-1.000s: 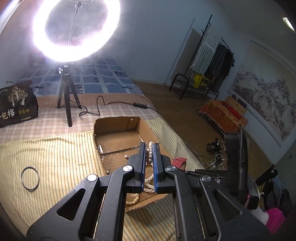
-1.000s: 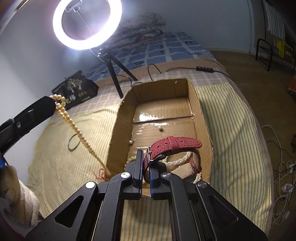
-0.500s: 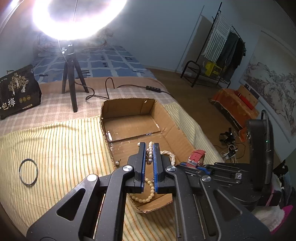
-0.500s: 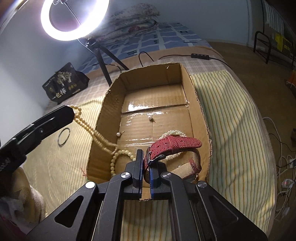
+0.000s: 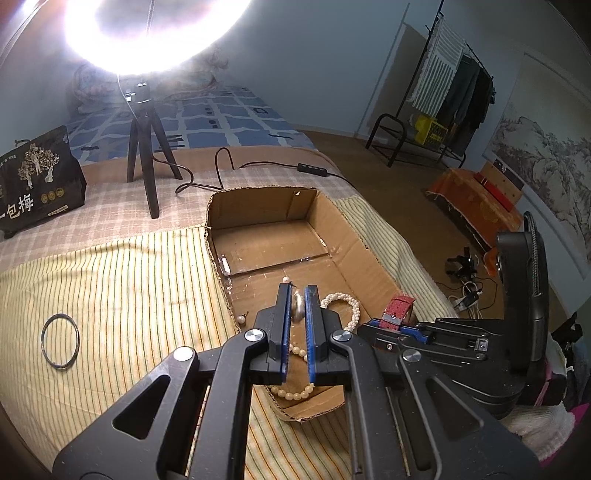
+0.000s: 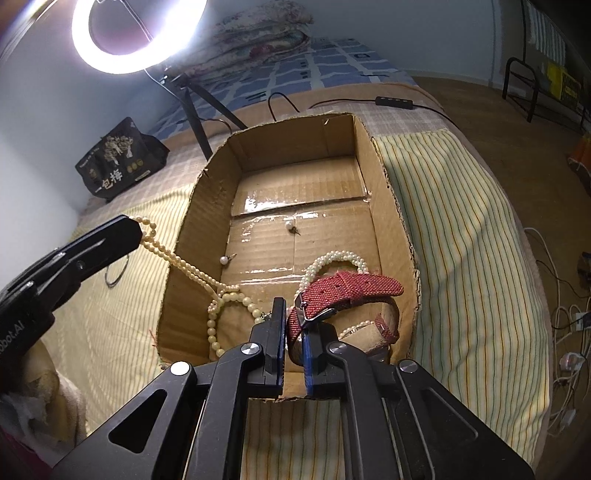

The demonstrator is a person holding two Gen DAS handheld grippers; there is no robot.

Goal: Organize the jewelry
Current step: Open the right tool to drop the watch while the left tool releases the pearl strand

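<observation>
The long cream bead necklace [image 6: 192, 271] trailed from the left claw [image 5: 296, 295], apparently pinched there, into the open brown cardboard box [image 6: 391, 206] on the striped bed. The right claw [image 6: 294, 314] gripped a red woven watch strap [image 6: 351, 290] over the box.

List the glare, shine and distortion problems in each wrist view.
Left wrist view: the ring light blows out white, hazing the wall; fisheye bends the room edges. Right wrist view: the ring stays defined, clear tape on the brown cardboard box floor glints, corners vignette dark.
</observation>
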